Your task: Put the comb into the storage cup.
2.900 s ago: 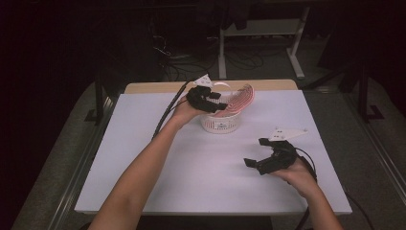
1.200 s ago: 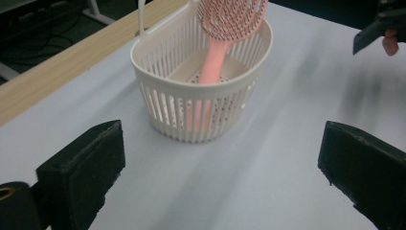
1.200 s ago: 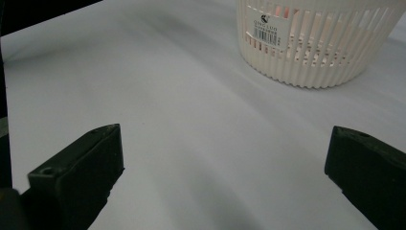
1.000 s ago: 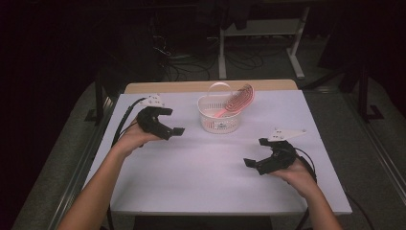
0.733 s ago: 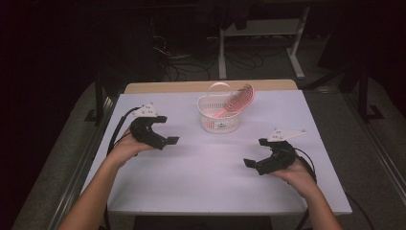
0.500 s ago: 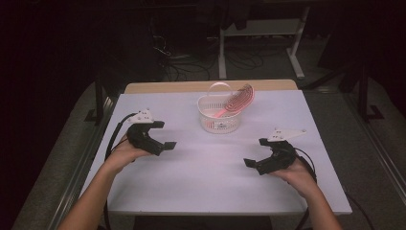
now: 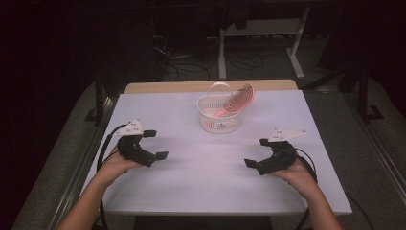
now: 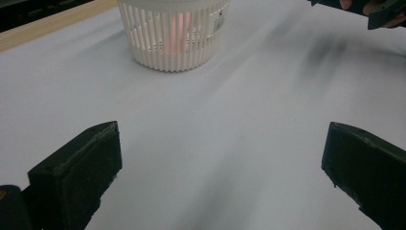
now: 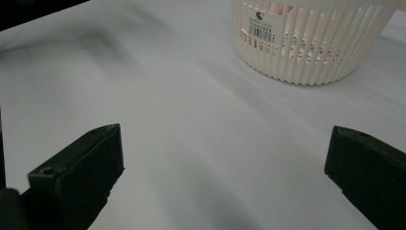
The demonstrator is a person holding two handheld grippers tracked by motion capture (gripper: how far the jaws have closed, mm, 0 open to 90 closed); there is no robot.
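Both pairs of jaws stand wide apart with nothing between them, as I read it from my seat. Going left to right: I count two grippers, one basket and one comb-like piece in it.

On my left, the left gripper (image 7: 149,144) sits low over the white table (image 7: 191,191), near its left edge, held in the person's left hand (image 7: 115,164); a black cable loops off behind it. In the left gripper view its two black jaws rise from the bottom corners, with bare white table between them and the basket (image 8: 173,32) ahead, slightly left of centre.

At the middle, toward the far side of the table, stands the single basket (image 7: 219,113). It is round, white, with slim upright slats all around its wall and a thin arched handle over the top. A pink-red ribbed piece, a comb (image 7: 235,101) by the look of it, leans in it, its upper end poking out over the right rim. Pink glows through the slats in both gripper views. I see a small barcode label on the wall of the basket (image 9: 306,38) in the right gripper view.

On my right, the right gripper (image 7: 257,153) rests near the table's right edge, in the right hand (image 7: 298,172), well apart from the basket.
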